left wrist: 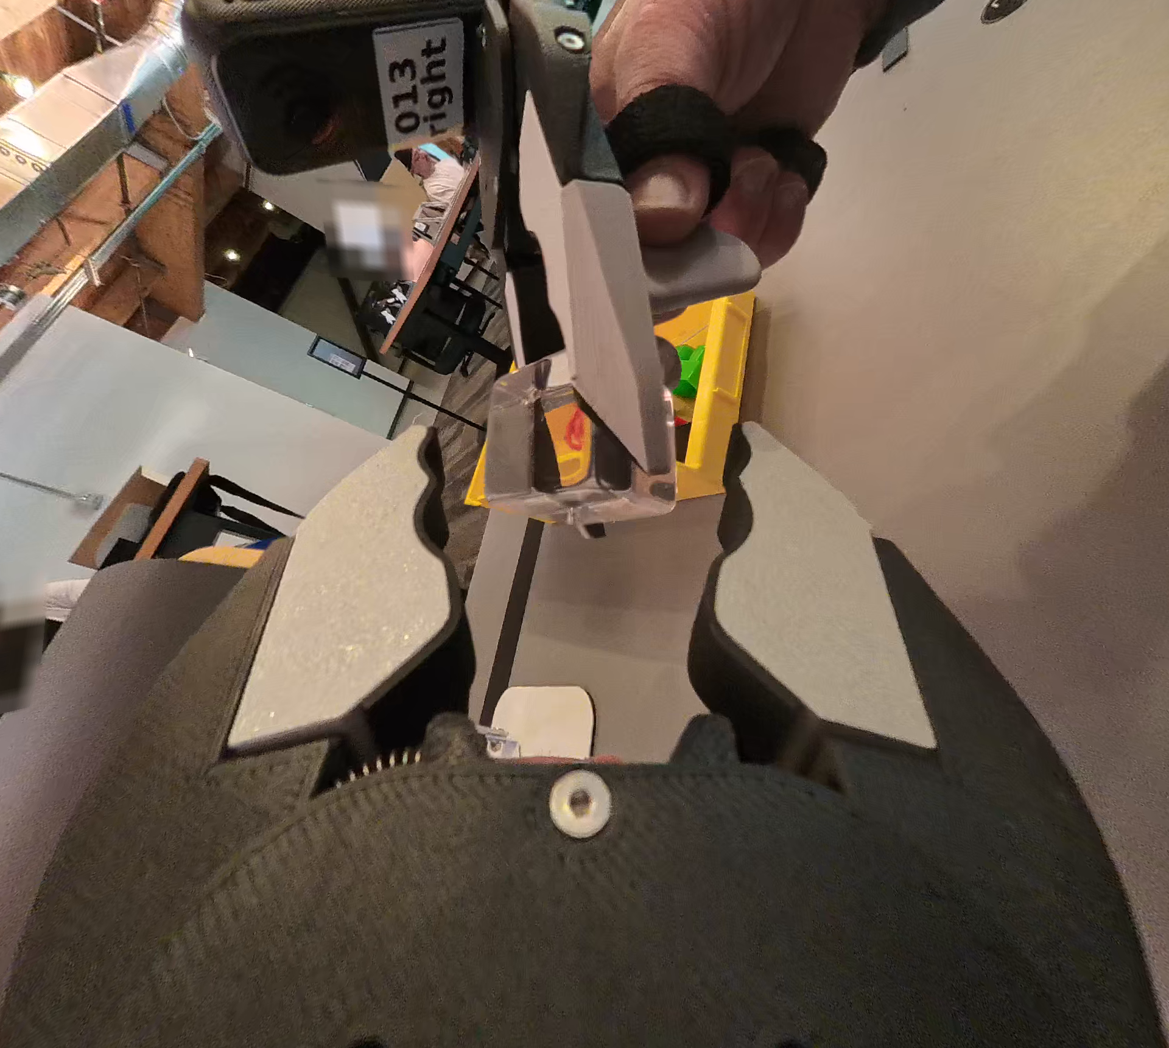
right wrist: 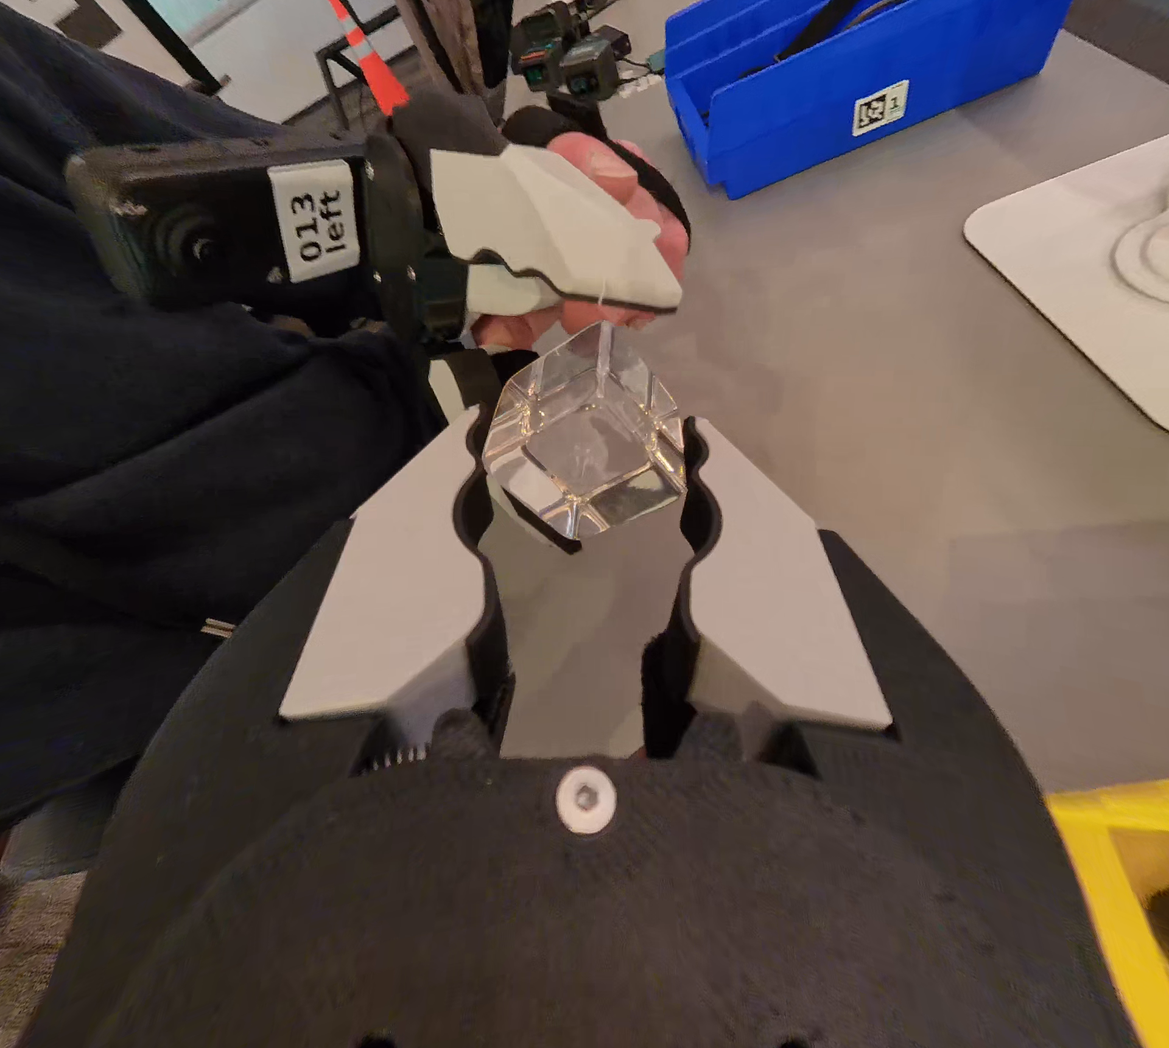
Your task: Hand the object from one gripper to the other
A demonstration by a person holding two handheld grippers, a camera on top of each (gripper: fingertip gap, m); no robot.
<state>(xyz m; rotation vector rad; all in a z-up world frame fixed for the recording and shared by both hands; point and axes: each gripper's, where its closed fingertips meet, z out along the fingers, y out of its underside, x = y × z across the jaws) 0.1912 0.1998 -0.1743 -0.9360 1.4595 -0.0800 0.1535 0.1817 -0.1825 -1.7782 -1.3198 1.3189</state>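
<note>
A clear faceted cube [right wrist: 588, 461] sits between the fingertips of my right gripper [right wrist: 583, 439], which is shut on it and holds it above the grey table [right wrist: 885, 417]. In the left wrist view the right gripper [left wrist: 601, 436] comes down from above with the cube [left wrist: 512, 448] in it. My left gripper [left wrist: 585, 448] is open wide, its fingertips on either side of the cube and apart from it. In the right wrist view the left gripper [right wrist: 632, 300] is side-on, just above and behind the cube.
A yellow bin [left wrist: 721, 385] with green and red pieces stands beyond the cube; its corner also shows in the right wrist view [right wrist: 1113, 891]. A blue bin [right wrist: 885, 37], a white mat [right wrist: 1075, 271] and small black devices [right wrist: 569, 56] are on the table farther off. The tips of both grippers are at nearly the same place.
</note>
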